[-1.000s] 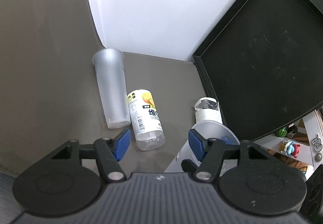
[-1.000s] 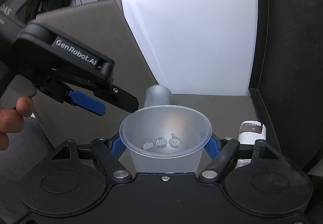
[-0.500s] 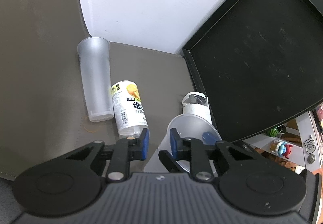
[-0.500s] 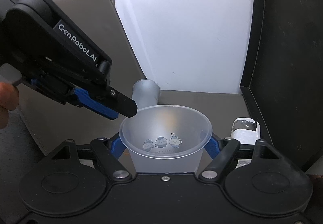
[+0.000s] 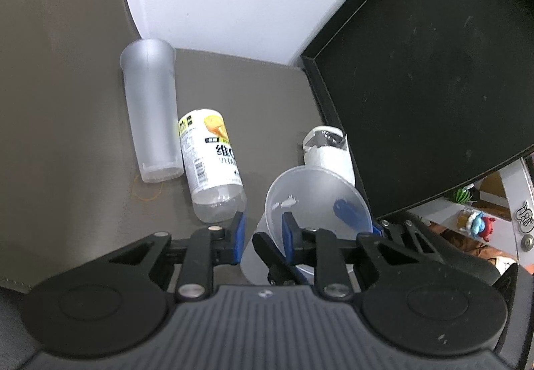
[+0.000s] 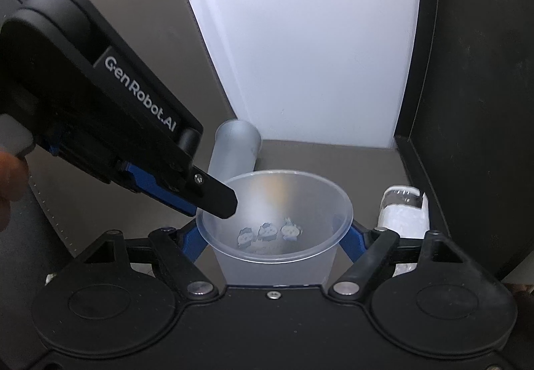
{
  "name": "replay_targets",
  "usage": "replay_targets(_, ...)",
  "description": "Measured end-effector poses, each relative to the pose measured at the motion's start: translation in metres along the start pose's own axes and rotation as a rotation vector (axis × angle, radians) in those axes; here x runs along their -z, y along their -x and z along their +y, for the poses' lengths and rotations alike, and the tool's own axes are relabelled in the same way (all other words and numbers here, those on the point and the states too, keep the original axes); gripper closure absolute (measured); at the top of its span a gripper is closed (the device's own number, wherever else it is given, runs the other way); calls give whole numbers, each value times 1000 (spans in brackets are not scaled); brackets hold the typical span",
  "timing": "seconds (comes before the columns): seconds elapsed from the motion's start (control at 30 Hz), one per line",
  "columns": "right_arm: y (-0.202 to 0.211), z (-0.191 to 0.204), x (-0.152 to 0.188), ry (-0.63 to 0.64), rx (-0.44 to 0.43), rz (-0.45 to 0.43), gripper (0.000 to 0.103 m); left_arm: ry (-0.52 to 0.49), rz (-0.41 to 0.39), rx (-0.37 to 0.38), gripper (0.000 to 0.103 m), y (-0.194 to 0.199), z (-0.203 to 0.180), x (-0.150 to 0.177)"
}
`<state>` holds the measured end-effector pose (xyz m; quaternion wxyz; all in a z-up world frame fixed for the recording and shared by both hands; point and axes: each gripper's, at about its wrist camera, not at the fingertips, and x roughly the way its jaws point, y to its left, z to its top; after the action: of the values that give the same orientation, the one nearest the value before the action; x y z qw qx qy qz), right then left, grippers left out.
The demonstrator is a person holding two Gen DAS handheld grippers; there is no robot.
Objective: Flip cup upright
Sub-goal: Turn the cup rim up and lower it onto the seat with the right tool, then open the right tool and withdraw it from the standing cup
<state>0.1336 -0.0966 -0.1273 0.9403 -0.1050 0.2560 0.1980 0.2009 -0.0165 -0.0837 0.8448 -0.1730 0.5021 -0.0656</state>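
Observation:
A frosted clear cup [image 6: 273,229] with small cartoon prints stands mouth up between the blue fingers of my right gripper [image 6: 272,236], which is shut on its sides. In the left wrist view the same cup [image 5: 317,199] sits at lower centre. My left gripper [image 5: 260,231] has narrowed around the cup's left rim: one blue finger is outside the wall, the other inside. Its black tip [image 6: 217,199] shows over the rim in the right wrist view.
A tall frosted cup [image 5: 150,116] stands upside down at the back left of the grey mat [image 5: 66,103]. A labelled bottle [image 5: 210,163] lies beside it. A white capped bottle [image 5: 327,149] stands by the black tray [image 5: 434,69] leaning at right.
My left gripper has narrowed from wide open and moved right onto the cup's rim. The right gripper has kept hold of the cup.

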Motion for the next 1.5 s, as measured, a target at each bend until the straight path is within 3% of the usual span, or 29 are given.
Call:
replay_targets(0.07,-1,0,0,-1,13,23,16,-3,2,0,81,-1,0,1)
replay_targets(0.17,2,-1,-2,-1,13,33,14,-4,0,-12,81,-1,-1,1)
replay_targets(0.9,8,-18,-4,-93,-52,106,13,-25,-9,-46,77,9,-11,-3)
replay_targets(1.03,13,-25,-4,-147,-83,136,12,-36,-13,-38,67,19,-14,-5)
replay_targets(1.1,18,-28,-4,-168,-94,142,12,-49,-27,-47,58,26,-16,-4)
replay_targets(1.5,42,-29,-10,-210,-93,160,4,-59,-75,-64,39,59,-13,10)
